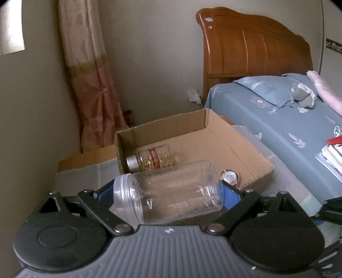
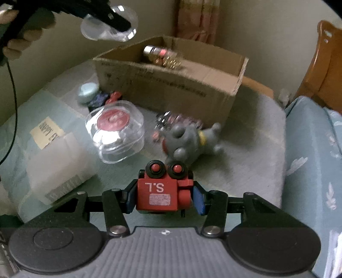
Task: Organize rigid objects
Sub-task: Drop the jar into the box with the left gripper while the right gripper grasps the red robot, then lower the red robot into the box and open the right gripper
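My left gripper (image 1: 167, 198) is shut on a clear empty plastic jar (image 1: 171, 184), which lies sideways between the blue pads just in front of an open cardboard box (image 1: 245, 162). A capsule jar with a silver lid (image 1: 154, 159) lies inside the box. In the right wrist view the same jar (image 2: 96, 32) hangs at top left above the box (image 2: 171, 89), carried by the left gripper (image 2: 113, 19) in a person's hand (image 2: 19, 42). Low over the padded surface, my right gripper (image 2: 164, 197) is shut on a red toy robot marked S.L (image 2: 158, 194).
On the pale padded surface (image 2: 245, 154) lie a grey toy figure (image 2: 190, 141), a clear round container with a red disc (image 2: 116, 132), a teal tin (image 2: 87, 93) and a white labelled box (image 2: 57, 162). A small round metal object (image 1: 229, 177) sits by the box. A blue bed (image 1: 288, 119) is to the right.
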Available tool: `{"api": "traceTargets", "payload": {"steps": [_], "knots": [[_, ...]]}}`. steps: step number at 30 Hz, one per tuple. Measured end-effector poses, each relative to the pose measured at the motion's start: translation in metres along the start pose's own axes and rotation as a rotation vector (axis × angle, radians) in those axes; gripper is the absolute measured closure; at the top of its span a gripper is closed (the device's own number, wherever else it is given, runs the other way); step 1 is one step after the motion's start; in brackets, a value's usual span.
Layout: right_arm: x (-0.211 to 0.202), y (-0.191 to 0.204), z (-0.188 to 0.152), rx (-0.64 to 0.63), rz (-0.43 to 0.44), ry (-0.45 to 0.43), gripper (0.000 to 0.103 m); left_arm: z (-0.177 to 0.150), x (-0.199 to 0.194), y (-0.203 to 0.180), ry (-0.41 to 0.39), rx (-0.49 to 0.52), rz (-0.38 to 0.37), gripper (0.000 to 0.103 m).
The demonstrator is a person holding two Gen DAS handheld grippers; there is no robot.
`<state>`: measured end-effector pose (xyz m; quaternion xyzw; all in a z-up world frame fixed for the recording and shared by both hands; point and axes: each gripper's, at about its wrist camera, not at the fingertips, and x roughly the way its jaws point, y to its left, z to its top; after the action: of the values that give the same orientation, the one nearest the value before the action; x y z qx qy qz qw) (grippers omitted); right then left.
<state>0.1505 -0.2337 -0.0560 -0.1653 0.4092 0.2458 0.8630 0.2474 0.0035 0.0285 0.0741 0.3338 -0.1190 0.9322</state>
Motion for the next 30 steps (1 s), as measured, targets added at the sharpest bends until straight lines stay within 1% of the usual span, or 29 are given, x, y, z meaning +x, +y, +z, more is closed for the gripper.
{"api": "traceTargets", "payload": {"steps": [2,5,7,13,17,23,27,30], "knots": [[-0.005,-0.003,0.007,-0.006,-0.012,-0.012,0.046,0.002,0.007,0.001,-0.003,-0.004,0.002,0.007],[-0.012,-0.007,0.019,-0.013,-0.033,-0.037,0.046,0.003,0.017,0.004,0.01,-0.018,-0.025,0.004],[-0.017,-0.01,0.029,-0.017,-0.05,-0.059,0.046,0.001,0.018,0.006,0.02,-0.027,-0.019,0.004],[-0.031,-0.018,0.061,-0.042,-0.068,-0.123,0.046,-0.014,0.001,0.014,0.023,-0.037,0.013,0.003],[-0.033,-0.023,0.087,-0.056,-0.064,-0.152,0.046,-0.03,-0.013,0.018,0.04,-0.05,0.011,0.002],[-0.017,-0.032,0.134,-0.078,-0.058,-0.158,0.046,-0.056,-0.026,0.032,0.043,-0.122,0.05,0.002],[0.007,-0.041,0.163,-0.075,-0.057,-0.132,0.046,-0.068,-0.029,0.042,0.052,-0.175,0.057,0.002],[0.028,-0.05,0.181,-0.063,-0.063,-0.104,0.046,-0.074,-0.03,0.048,0.051,-0.195,0.079,0.002]]}}
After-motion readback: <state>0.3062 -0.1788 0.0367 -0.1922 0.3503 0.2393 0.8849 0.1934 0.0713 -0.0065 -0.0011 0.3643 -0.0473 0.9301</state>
